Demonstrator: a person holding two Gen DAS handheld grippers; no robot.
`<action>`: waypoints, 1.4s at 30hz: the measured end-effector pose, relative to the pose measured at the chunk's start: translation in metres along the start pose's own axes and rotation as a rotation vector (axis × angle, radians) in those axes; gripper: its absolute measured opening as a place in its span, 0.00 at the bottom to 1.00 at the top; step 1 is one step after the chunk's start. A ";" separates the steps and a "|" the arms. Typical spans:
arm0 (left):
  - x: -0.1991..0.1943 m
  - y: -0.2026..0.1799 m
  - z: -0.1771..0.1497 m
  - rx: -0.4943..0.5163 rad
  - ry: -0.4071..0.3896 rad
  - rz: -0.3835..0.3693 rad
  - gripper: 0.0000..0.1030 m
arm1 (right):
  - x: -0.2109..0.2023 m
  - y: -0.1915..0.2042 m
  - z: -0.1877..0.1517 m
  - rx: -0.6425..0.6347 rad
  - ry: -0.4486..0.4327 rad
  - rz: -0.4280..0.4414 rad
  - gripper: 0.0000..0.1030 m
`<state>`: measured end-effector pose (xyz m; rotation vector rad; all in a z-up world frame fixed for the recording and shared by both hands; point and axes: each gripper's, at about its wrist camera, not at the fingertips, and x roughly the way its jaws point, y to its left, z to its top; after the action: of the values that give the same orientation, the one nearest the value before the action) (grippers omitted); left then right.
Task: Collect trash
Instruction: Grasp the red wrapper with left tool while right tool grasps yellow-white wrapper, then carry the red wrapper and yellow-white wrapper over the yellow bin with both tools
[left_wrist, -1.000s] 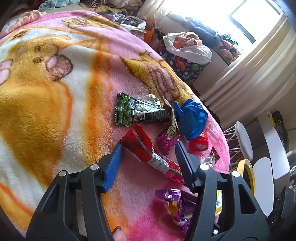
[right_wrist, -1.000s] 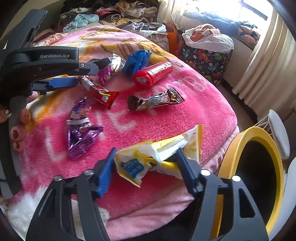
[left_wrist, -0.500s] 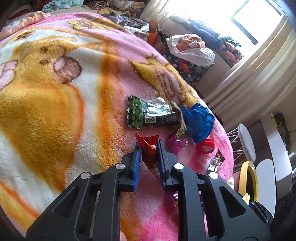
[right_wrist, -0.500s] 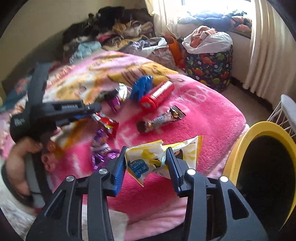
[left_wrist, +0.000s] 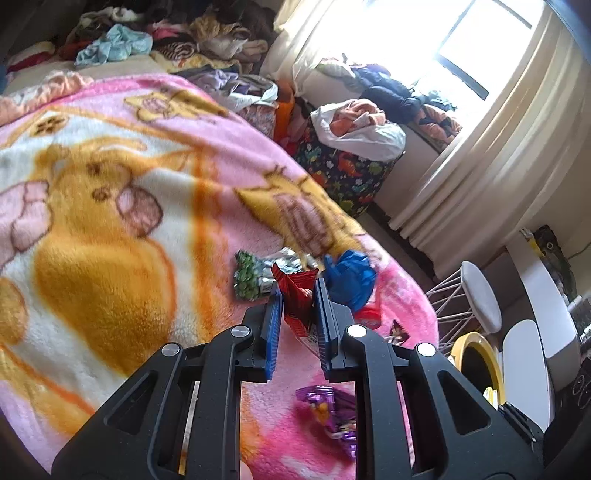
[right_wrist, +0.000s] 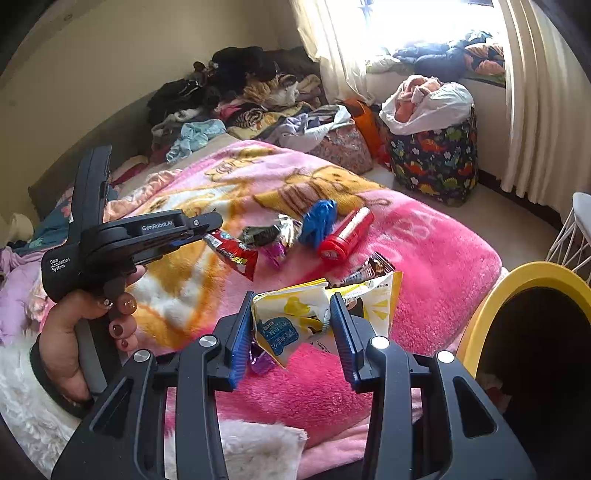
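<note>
Right gripper (right_wrist: 291, 332) up close, jaws clenched on a yellow bag (right_wrist: 295, 321), crinkled foil with a blue label, lifted clear of the blanket (right_wrist: 424, 258). Just beside it to the right, the bin (right_wrist: 517, 275): round, yellow rim, dark inside, contents too dark to make out. A purple wrapper (right_wrist: 260, 363) peeks out under the bag, shiny and crumpled.

Over to the left gripper (left_wrist: 297, 310), jaws squeezed nearly together on a red wrapper (left_wrist: 297, 295), glossy, folded to a point, held off the bed. In the right view that same wrapper hangs from the gripper tip, with a hand (right_wrist: 70, 332) wrapped round the handle. Below the left gripper, the purple wrapper lies flat on the pink fleece.

Further out on the blanket, fluffy, pink with orange cartoon print: a green packet (left_wrist: 251, 277) with silver foil, a blue bag (left_wrist: 351, 277) scrunched into a ball, a red tube (right_wrist: 347, 234) lying on its side, and a dark bar wrapper (right_wrist: 369, 267) just behind the yellow bag.

Beyond the bed, a dinosaur-print basket (right_wrist: 436, 158), soft-sided, stuffed with clothes in a white plastic bag (right_wrist: 432, 103). A white wire stool (left_wrist: 476, 299) stands near the bin. Farthest back, heaped clothes (right_wrist: 240, 96) along the wall and pleated cream curtains (right_wrist: 539, 110) at the bright window.
</note>
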<state>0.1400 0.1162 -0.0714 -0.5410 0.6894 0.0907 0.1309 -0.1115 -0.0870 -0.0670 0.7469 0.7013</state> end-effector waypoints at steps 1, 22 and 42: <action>-0.002 -0.003 0.001 0.007 -0.008 -0.002 0.12 | -0.002 0.000 0.000 -0.001 -0.004 0.000 0.37; -0.027 -0.048 0.005 0.089 -0.062 -0.066 0.12 | -0.043 -0.003 0.003 0.009 -0.081 -0.011 0.37; -0.032 -0.086 -0.008 0.172 -0.057 -0.098 0.12 | -0.077 -0.023 -0.003 0.062 -0.142 -0.041 0.37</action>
<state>0.1327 0.0417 -0.0182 -0.4052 0.6077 -0.0447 0.1026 -0.1735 -0.0441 0.0238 0.6288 0.6361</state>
